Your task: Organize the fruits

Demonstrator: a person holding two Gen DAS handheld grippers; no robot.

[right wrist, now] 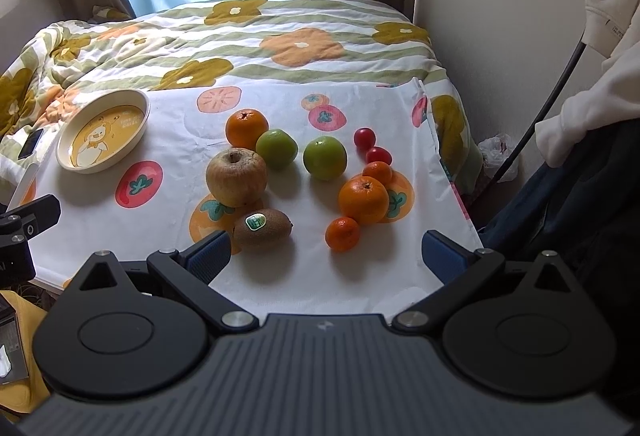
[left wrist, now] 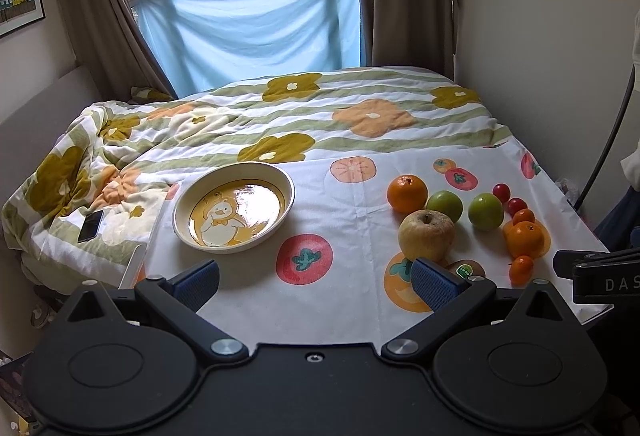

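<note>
Both tongs are spread wide and hold nothing: the left tongs (left wrist: pixel 316 282) hang low in the left wrist frame, the right tongs (right wrist: pixel 326 260) low in the right wrist frame. On the fruit-print cloth (right wrist: pixel 280 276) over the tabletop, the duck-printed bowl (right wrist: pixel 103 130) sits at centre left with no fruit in it. The fruits cluster to its right: a wrinkled apple (right wrist: pixel 236 177) touching a stickered kiwi (right wrist: pixel 262 228) below it, two green fruits (right wrist: pixel 325 158), a large orange (right wrist: pixel 363 199), a small mandarin (right wrist: pixel 342 233) and two cherry tomatoes (right wrist: pixel 365 137). A phone (left wrist: pixel 90 226) lies on the bed at left.
</note>
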